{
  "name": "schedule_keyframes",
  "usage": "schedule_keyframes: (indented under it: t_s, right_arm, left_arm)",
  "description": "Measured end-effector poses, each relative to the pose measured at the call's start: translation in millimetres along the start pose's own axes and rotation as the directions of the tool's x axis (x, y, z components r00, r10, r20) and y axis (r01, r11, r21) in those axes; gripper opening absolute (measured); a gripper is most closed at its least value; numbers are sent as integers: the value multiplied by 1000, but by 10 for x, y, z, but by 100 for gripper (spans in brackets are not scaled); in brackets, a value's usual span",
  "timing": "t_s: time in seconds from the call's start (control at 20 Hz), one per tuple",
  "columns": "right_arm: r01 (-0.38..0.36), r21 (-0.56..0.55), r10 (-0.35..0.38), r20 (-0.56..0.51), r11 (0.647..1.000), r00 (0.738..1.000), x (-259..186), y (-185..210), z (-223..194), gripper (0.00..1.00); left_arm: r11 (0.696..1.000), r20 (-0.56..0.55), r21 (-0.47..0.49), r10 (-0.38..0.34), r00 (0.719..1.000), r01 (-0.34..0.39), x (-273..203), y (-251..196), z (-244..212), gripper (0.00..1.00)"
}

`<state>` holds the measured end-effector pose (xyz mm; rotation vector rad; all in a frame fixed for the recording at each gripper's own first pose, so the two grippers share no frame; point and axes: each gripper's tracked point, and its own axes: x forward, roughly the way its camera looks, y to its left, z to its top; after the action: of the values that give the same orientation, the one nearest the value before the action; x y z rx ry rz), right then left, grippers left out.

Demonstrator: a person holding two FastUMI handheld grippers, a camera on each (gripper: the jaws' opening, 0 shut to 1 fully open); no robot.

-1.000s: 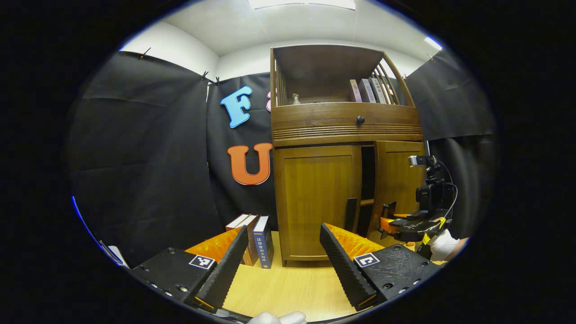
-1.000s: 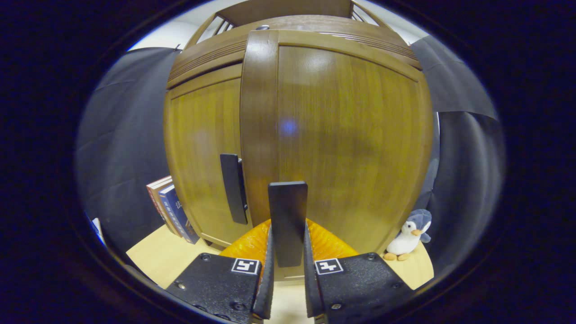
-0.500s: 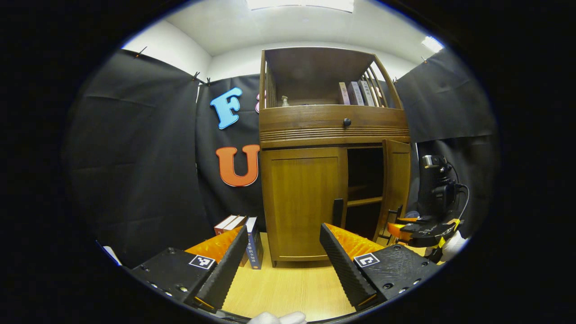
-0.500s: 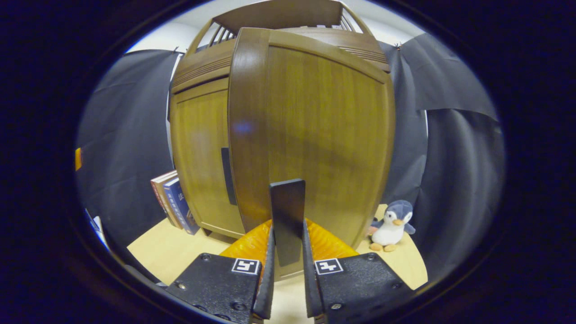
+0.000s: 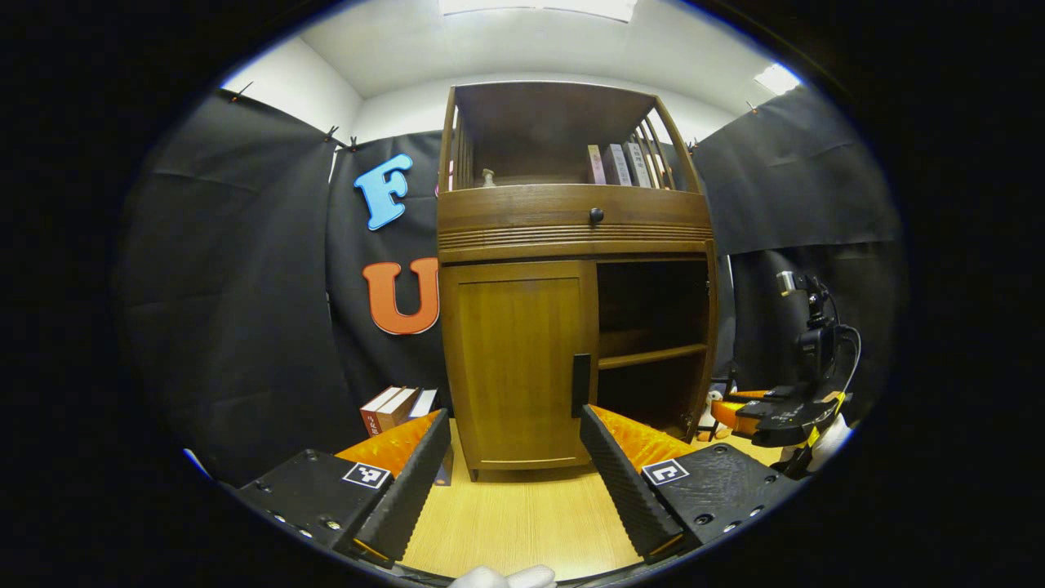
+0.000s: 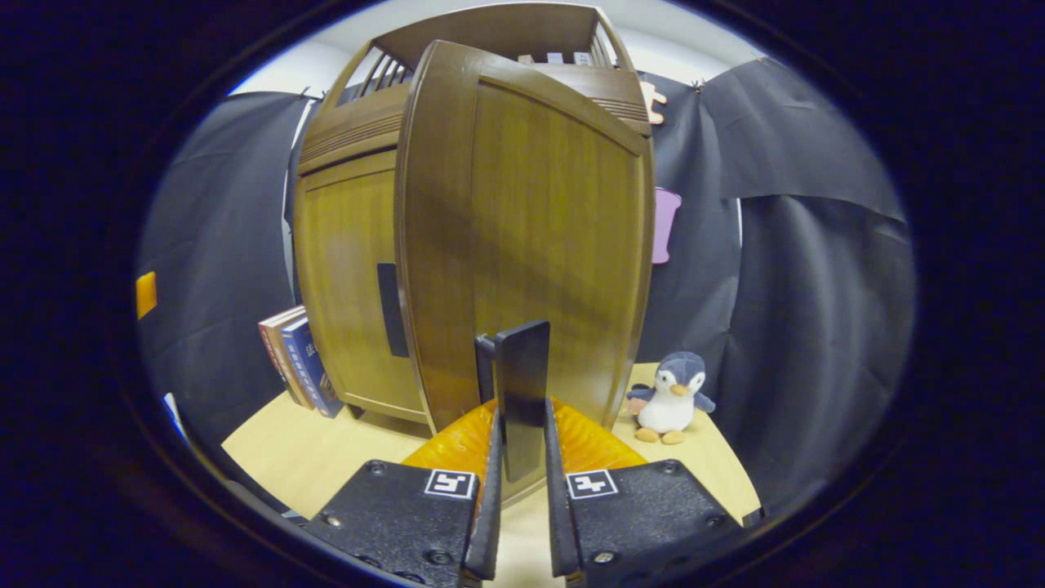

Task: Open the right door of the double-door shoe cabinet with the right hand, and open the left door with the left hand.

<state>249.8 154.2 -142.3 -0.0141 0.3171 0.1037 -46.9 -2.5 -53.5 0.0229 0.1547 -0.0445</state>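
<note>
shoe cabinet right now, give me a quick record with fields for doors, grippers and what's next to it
right door: swung wide open, shelf inside exposed
right door handle: clamped between the right gripper fingers
left door: closed
left door handle: untouched
left gripper: open, short of the cabinet, facing the left door
beside cabinet: books on its left, toy penguin on its right
</note>
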Motion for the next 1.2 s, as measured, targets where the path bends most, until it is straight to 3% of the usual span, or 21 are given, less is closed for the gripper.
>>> schedule_keyframes:
  t_s: [0.25,0.5,0.7,1.05,1.2]
  right_arm:
    - [10,107,-8,-24,994,1000,-69,107,4,24]
    - [24,89,-23,-22,996,1000,-58,4,5,16]
    - [-5,107,8,-28,994,1000,-87,-6,19,12]
    - [2,155,5,-42,988,999,-156,-810,20,4]
    - [-50,149,58,-49,988,997,-135,-1011,29,4]
  left_arm:
    - [998,-15,-6,-61,998,61,14,-209,-75,96]
    - [994,-18,-7,-107,994,107,69,-467,-98,96]
    - [994,-4,-19,-108,994,108,98,-687,-53,96]
    - [994,19,-59,-96,995,97,123,-1337,111,96]
    - [995,17,-65,-71,997,72,106,-1594,126,96]
